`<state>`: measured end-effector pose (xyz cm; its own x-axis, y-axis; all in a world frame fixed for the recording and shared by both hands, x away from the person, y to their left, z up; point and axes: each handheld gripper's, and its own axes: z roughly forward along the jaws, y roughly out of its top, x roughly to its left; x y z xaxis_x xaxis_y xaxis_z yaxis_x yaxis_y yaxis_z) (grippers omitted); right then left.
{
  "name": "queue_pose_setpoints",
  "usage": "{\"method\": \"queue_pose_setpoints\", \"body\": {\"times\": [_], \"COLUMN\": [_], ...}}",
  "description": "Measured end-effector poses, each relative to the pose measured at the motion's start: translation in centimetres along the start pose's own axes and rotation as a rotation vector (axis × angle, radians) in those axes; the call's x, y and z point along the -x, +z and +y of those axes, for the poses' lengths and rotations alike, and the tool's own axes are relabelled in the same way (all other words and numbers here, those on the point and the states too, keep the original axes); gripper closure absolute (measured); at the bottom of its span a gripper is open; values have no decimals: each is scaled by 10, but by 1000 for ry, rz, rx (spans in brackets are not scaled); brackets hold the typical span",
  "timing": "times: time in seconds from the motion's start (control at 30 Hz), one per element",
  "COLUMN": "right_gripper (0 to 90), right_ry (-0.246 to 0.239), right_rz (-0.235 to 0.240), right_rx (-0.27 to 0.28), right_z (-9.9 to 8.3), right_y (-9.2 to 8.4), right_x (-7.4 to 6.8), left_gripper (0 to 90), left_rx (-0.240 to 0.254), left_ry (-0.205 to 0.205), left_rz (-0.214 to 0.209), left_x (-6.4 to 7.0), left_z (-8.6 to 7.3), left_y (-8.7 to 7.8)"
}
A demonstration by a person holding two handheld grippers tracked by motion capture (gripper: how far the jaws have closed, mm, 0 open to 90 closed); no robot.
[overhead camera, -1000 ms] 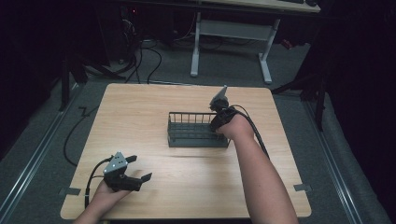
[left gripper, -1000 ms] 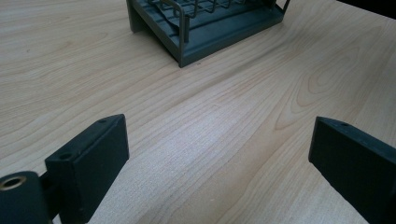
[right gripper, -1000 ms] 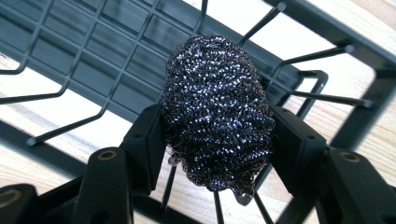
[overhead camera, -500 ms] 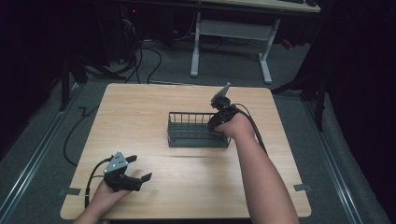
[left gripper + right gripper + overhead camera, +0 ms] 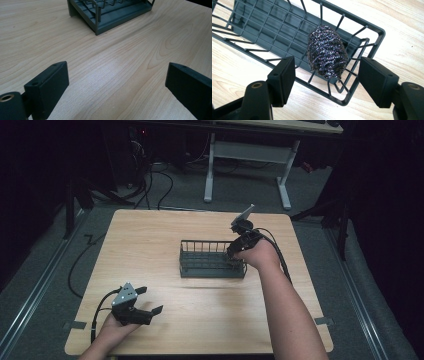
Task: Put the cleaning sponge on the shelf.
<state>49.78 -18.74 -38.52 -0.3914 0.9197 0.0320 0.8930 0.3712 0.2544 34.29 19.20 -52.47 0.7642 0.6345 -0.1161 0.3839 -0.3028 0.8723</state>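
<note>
A dark grey wire rack (image 5: 210,274) stands in the middle of the wooden table. A steel-wool scrubber (image 5: 327,53) lies in the rack's (image 5: 372,27) end compartment. My right gripper (image 5: 235,256) hovers over the rack's right end, pointing down. Its jaws have just been opening; in the right gripper view the gripper (image 5: 327,64) is open, and the scrubber lies below and between the pads (image 5: 284,72), untouched. My left gripper (image 5: 151,300) rests near the table's front left, open with nothing in it. Its view looks across bare wood past its own tips (image 5: 116,72) to the rack (image 5: 117,17).
The table (image 5: 150,245) has bare wood all around the rack. Cables trail off its left side, and a white desk frame (image 5: 245,150) stands on the floor behind it. The right forearm (image 5: 285,310) crosses the front right of the table.
My right hand has risen a little above the rack's right end. The left hand and its gripper have stayed where they were.
</note>
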Motion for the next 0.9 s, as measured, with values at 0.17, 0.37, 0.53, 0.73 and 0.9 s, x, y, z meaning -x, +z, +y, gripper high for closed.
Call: {"method": "queue_pose_setpoints", "body": {"times": [0.17, 0.37, 0.53, 0.73, 0.9], "right_gripper": [304, 304, 304, 298, 290], "right_ry": [7, -1, -3, -5, -11], "right_rz": [10, 16, 30, 44, 52], "right_rx": [1, 21, 44, 67, 89], "right_z": [-5, -19, -40, -63, -78], "right_y": [-3, -9, -12, -12, -14], "right_x": [1, 3, 2, 0, 0], "left_gripper": [57, 57, 57, 57, 57], "left_rx": [-5, -6, -6, -17, -23], "left_ry": [2, 4, 9, 14, 15], "left_rz": [-1, -1, 1, 2, 7], "left_x": [0, 0, 1, 2, 2], "left_z": [0, 0, 1, 1, 1], "left_y": [0, 1, 2, 3, 3]}}
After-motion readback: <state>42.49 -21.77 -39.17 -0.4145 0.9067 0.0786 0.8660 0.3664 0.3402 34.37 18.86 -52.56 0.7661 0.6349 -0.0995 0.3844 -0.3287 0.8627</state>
